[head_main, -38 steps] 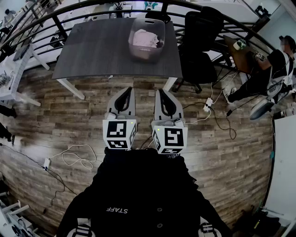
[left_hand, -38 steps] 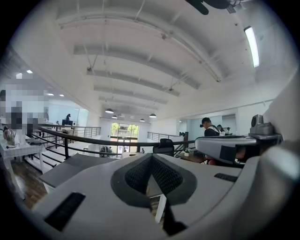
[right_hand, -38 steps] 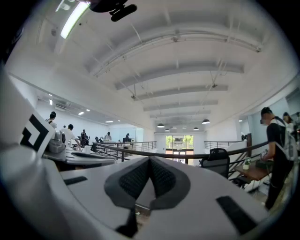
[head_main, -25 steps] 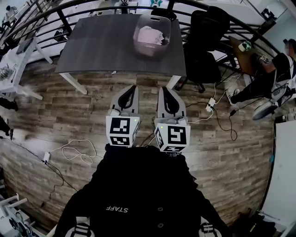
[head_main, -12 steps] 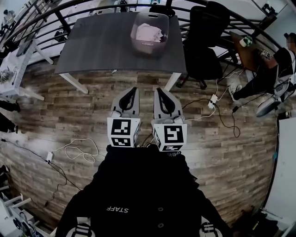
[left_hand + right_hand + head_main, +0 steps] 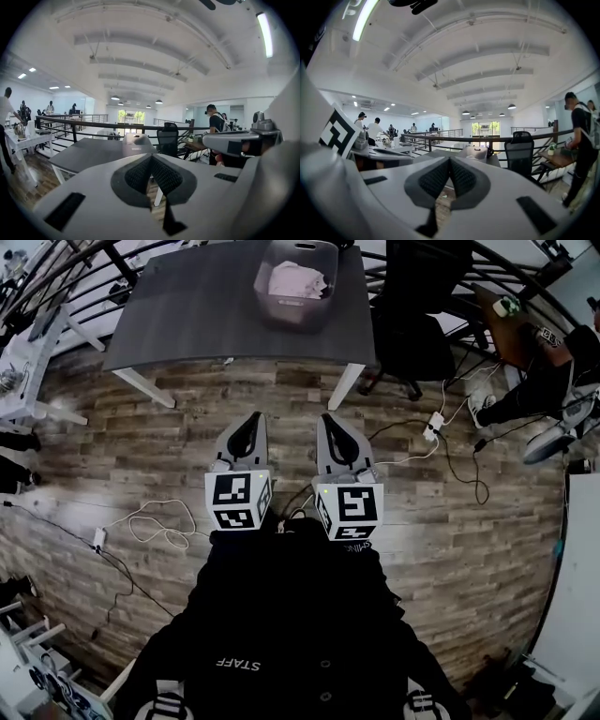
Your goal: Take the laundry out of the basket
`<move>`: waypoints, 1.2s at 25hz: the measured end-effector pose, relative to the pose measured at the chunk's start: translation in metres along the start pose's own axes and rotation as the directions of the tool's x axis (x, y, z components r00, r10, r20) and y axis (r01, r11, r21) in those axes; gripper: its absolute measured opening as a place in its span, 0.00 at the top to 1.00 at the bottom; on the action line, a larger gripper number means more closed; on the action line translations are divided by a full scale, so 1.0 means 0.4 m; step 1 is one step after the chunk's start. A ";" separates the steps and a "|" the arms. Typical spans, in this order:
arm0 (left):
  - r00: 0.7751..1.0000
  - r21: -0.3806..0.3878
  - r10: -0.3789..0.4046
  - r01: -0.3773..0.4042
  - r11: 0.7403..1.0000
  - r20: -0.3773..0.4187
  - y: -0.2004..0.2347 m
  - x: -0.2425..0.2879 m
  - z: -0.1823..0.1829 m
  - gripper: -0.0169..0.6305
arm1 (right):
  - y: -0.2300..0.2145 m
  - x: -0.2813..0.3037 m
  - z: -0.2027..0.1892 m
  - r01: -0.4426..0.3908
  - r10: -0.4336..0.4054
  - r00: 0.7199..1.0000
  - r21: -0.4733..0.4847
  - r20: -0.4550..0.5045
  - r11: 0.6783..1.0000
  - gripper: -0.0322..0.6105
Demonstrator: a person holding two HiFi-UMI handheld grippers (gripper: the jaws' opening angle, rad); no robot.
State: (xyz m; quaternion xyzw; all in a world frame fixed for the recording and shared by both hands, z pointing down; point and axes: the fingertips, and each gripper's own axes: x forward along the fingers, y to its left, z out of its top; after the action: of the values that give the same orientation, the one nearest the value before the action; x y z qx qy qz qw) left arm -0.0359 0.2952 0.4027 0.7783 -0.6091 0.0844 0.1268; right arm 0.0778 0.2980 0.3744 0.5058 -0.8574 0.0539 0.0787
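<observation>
The basket point(image 6: 295, 287), a translucent tub, is seen on the far right part of a dark grey table point(image 6: 187, 320). The laundry point(image 6: 298, 279), pale and crumpled, is heaped inside it. A black office chair point(image 6: 412, 329) is placed just beside the table's right end, and a dark curved railing point(image 6: 84, 282) is run behind both. At the right edge of the head view a seated person point(image 6: 548, 381) is found at another desk, well apart from the basket.

Between the basket and the grippers only the table's near edge and a stretch of wood-plank floor point(image 6: 141, 456) are met. A loose white cable point(image 6: 155, 535) is looped on the floor to the left. A white power strip point(image 6: 433, 427) with trailing cords is laid to the right, near the table's white leg point(image 6: 345, 385). Neither lies in the direct line.

The left gripper point(image 6: 255, 416) and the right gripper point(image 6: 326, 416) are held side by side and near each other, low in front of the person's dark jacket point(image 6: 281, 634). Both are kept well apart from the table. They are pointed toward the table and tipped slightly below level, with the marker cubes turned up toward the head camera. In each gripper view the ribbed pads are seen pressed together at the tips, and nothing is caught between them. Both grippers are thus clenched and empty. The basket and the chair are visible beyond the closed tips in both gripper views.
</observation>
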 end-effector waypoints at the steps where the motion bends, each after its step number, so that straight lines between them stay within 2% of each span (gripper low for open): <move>1: 1.000 -0.003 0.009 -0.009 1.000 -0.007 0.001 -0.001 -0.012 0.97 | -0.010 -0.004 -0.010 0.001 -0.001 1.000 0.005 -0.005 1.000 0.93; 7: 0.999 -0.003 0.030 -0.030 1.000 -0.016 -0.001 0.024 -0.028 0.97 | -0.046 0.015 -0.021 -0.009 0.009 1.000 0.007 -0.004 1.000 0.93; 13: 0.999 0.006 0.036 -0.036 0.999 0.001 0.047 0.111 -0.017 0.97 | -0.079 0.109 -0.028 -0.007 0.007 1.000 -0.002 0.003 1.000 0.93; 17: 0.999 0.010 0.033 -0.033 0.999 0.018 0.104 0.210 0.004 0.97 | -0.100 0.223 -0.027 -0.003 0.003 1.000 -0.015 0.007 1.000 0.93; 24: 1.000 0.006 0.005 -0.005 1.000 0.022 0.213 0.445 0.099 0.97 | -0.154 0.481 0.045 -0.014 0.015 1.000 -0.040 0.012 0.999 0.93; 30: 0.999 -0.006 -0.039 0.039 0.999 -0.006 0.293 0.630 0.151 0.97 | -0.200 0.682 0.070 0.003 -0.004 1.000 -0.035 -0.023 0.999 0.93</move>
State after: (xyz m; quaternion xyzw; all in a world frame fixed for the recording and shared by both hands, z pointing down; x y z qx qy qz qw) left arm -0.0896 0.0169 0.4283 0.7893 -0.5938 0.0825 0.1323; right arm 0.0159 0.0202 0.3997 0.5051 -0.8563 0.0446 0.0977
